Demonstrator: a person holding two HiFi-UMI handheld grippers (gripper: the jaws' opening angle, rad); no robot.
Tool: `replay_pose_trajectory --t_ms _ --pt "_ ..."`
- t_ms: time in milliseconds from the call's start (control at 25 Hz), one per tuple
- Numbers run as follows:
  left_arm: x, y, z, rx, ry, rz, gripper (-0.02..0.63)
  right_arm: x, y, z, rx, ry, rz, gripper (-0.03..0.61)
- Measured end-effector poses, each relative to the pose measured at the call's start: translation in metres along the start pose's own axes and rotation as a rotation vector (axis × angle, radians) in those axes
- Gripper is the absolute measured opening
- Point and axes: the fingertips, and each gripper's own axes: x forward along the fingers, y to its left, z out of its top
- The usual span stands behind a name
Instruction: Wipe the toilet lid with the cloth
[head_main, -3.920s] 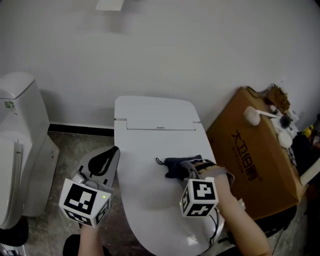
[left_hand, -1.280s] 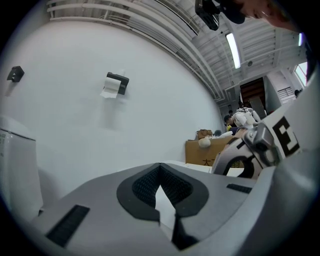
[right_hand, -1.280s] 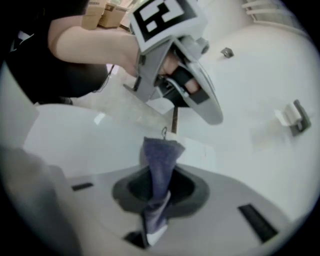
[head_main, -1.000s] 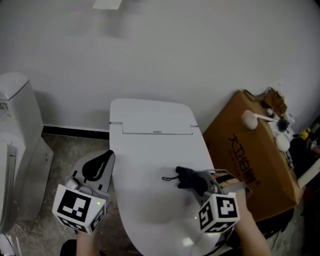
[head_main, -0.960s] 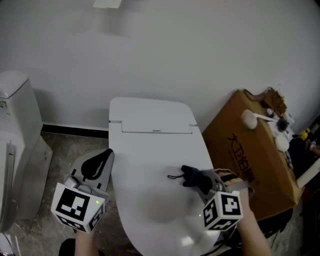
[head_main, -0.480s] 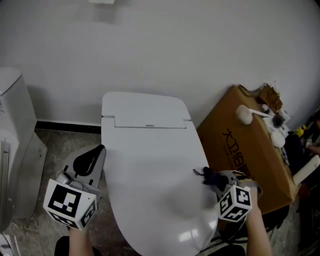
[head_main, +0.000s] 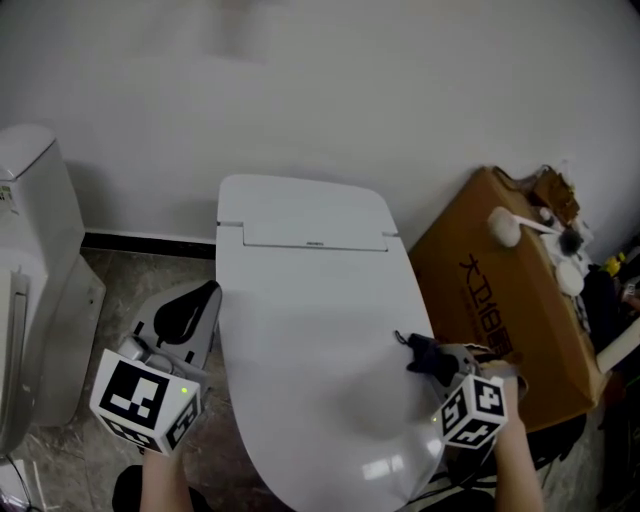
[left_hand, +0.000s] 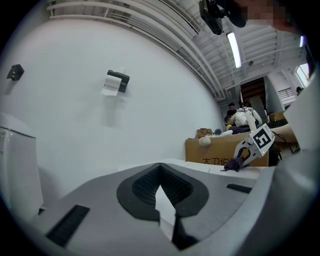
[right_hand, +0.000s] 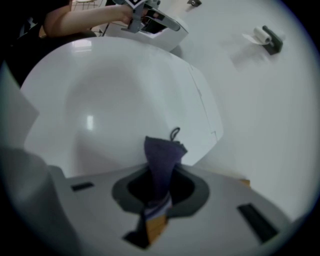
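Now the right gripper (head_main: 437, 362), jaws pinching the cloth (head_main: 422, 356) that juts out ahead of them, has dragged it from the lid's (head_main: 300, 300) middle to its right edge, so one stroke looks done, while the left gripper (head_main: 200, 305), jaws together on nothing, waits alongside.

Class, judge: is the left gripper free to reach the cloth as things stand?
Probably yes: bare lid lies between the left gripper and the cloth, though the right gripper clamps it.
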Motion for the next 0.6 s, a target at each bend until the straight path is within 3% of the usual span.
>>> replay_pose_trajectory --t_ms 600 --pt "0.003 -0.005 -0.001 0.018 0.014 -0.008 0.017 -0.002 0.007 0.033 -0.062 -0.025 -0.026 0.063"
